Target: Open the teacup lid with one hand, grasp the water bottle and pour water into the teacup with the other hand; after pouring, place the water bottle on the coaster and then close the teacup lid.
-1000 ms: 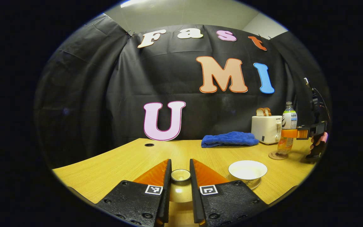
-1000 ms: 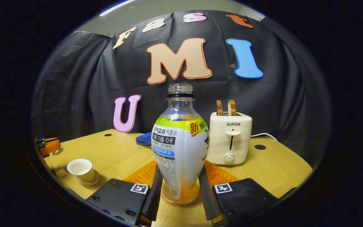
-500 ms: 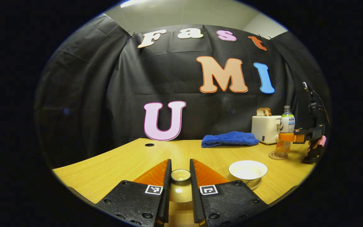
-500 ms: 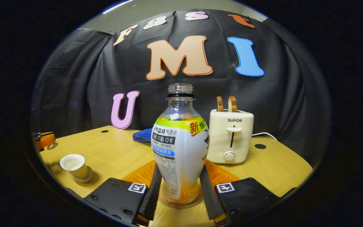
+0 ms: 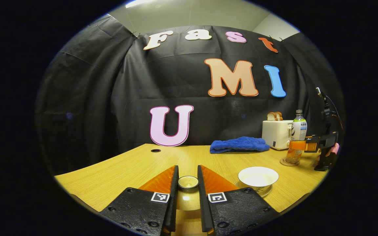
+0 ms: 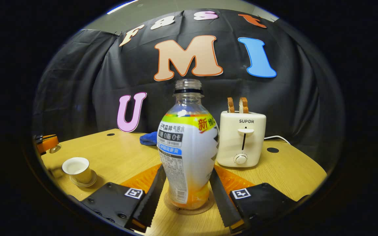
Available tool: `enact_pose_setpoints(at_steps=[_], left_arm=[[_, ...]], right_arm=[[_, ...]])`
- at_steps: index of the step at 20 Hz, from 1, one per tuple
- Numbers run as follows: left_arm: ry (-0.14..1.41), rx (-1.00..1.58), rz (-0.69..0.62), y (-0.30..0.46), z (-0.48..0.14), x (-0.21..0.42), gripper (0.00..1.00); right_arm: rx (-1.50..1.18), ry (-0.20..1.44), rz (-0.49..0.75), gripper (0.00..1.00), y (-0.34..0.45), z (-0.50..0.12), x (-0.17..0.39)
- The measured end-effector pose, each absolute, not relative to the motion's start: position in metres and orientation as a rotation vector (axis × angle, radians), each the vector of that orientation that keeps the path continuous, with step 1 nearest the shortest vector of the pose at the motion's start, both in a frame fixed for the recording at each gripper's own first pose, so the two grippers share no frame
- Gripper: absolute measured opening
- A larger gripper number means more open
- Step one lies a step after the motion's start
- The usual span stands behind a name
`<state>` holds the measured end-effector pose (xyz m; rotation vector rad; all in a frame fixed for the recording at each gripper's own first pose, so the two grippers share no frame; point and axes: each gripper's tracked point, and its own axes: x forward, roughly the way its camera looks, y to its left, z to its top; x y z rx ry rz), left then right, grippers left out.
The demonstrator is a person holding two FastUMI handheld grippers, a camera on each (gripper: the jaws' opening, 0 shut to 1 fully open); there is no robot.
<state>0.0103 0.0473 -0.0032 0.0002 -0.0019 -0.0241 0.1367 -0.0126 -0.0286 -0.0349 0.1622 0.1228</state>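
The water bottle [image 6: 189, 154], uncapped with orange liquid at the bottom, stands upright on the round cork coaster [image 6: 189, 206]. My right gripper [image 6: 187, 167] is open, its fingers spread on both sides of the bottle's lower half. In the left gripper view the bottle [image 5: 298, 132] and coaster [image 5: 288, 161] sit at the far right, with the right gripper [image 5: 302, 145] and a hand beside them. My left gripper [image 5: 187, 167] is shut on the teacup lid [image 5: 188, 182], held above the table. The uncovered white teacup [image 5: 258, 176] rests on its saucer [image 5: 263, 191]; it is also at the left [image 6: 76, 167].
A white toaster [image 6: 241, 139] with two bread slices stands right behind the bottle, its cord trailing right. A blue cloth [image 5: 238, 144] lies at the back of the wooden table [image 5: 126, 170]. The table has small round holes [image 6: 272, 150].
The right gripper lowered the bottle onto the coaster and its fingers spread apart from the bottle. The left gripper with the lid has stayed still.
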Motion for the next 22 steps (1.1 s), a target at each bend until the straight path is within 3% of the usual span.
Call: enact_pose_setpoints(at_steps=[1, 2, 3, 4, 5, 6, 10, 12, 16, 20, 22], left_arm=[[-0.002, 0.0, -0.024, 0.048, -0.003, 0.009, 0.28], [-0.003, 0.0, -0.024, 0.047, -0.002, 0.01, 0.28], [-0.003, 0.0, -0.024, 0.048, -0.003, 0.01, 0.28], [-0.003, 0.0, -0.025, 0.047, -0.003, 0.01, 0.28], [-0.003, -0.001, -0.027, 0.046, -0.004, 0.01, 0.28], [-0.002, -0.001, -0.03, 0.045, -0.004, 0.01, 0.28], [-0.003, -0.001, -0.03, 0.046, -0.003, 0.01, 0.28], [-0.004, 0.0, -0.028, 0.047, -0.003, 0.01, 0.28], [-0.004, 0.0, -0.028, 0.046, -0.003, 0.01, 0.28], [0.0, -0.002, -0.033, 0.043, -0.003, 0.012, 0.28], [-0.001, -0.004, -0.046, 0.037, -0.005, 0.013, 0.28]], right_arm=[[-0.036, 0.166, 0.122, 0.86, -0.014, -0.03, 0.136], [-0.031, 0.163, 0.122, 0.78, -0.015, -0.03, 0.135], [-0.029, 0.161, 0.122, 0.86, -0.015, -0.029, 0.134], [-0.031, 0.158, 0.125, 0.78, -0.014, -0.028, 0.132], [-0.034, 0.157, 0.129, 0.82, -0.013, -0.028, 0.129], [-0.034, 0.155, 0.129, 0.78, -0.013, -0.028, 0.126], [-0.026, 0.096, 0.128, 0.82, -0.015, -0.017, 0.109], [-0.023, 0.051, 0.123, 0.78, -0.018, -0.009, 0.1], [-0.019, 0.023, 0.097, 0.86, -0.025, -0.005, 0.087], [-0.021, 0.016, 0.047, 0.78, -0.035, -0.002, 0.072], [-0.02, 0.013, 0.027, 0.86, -0.038, -0.001, 0.063]])
